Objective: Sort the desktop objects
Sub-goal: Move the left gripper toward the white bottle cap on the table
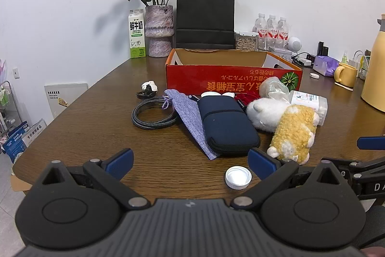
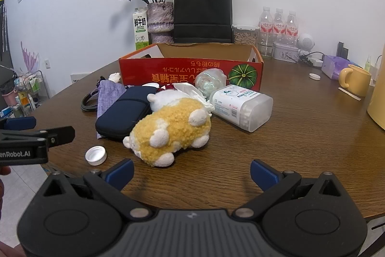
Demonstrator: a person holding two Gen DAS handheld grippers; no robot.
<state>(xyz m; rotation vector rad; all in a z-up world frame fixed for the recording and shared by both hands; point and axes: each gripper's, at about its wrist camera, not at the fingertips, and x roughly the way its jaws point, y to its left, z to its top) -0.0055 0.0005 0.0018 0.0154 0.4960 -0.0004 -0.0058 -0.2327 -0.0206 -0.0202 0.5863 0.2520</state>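
A red cardboard box (image 1: 231,78) (image 2: 192,74) stands open on the brown table. In front of it lie a yellow and white plush toy (image 1: 292,134) (image 2: 168,131), a navy zip case (image 1: 226,124) (image 2: 122,116), a purple cloth pouch (image 1: 187,112) (image 2: 108,93), a coiled cable (image 1: 154,116), a clear cotton-swab box (image 2: 243,107) (image 1: 310,102) and a white cap (image 1: 238,177) (image 2: 95,155). My left gripper (image 1: 190,164) is open and empty, near the table's front edge by the cap. My right gripper (image 2: 191,171) is open and empty, just in front of the plush toy.
At the back stand a vase of dried roses (image 1: 158,33), a milk carton (image 1: 136,34), a black paper bag (image 1: 205,16) and water bottles (image 1: 272,28). A yellow mug (image 2: 355,80) and a yellow jug (image 1: 375,69) stand at the right.
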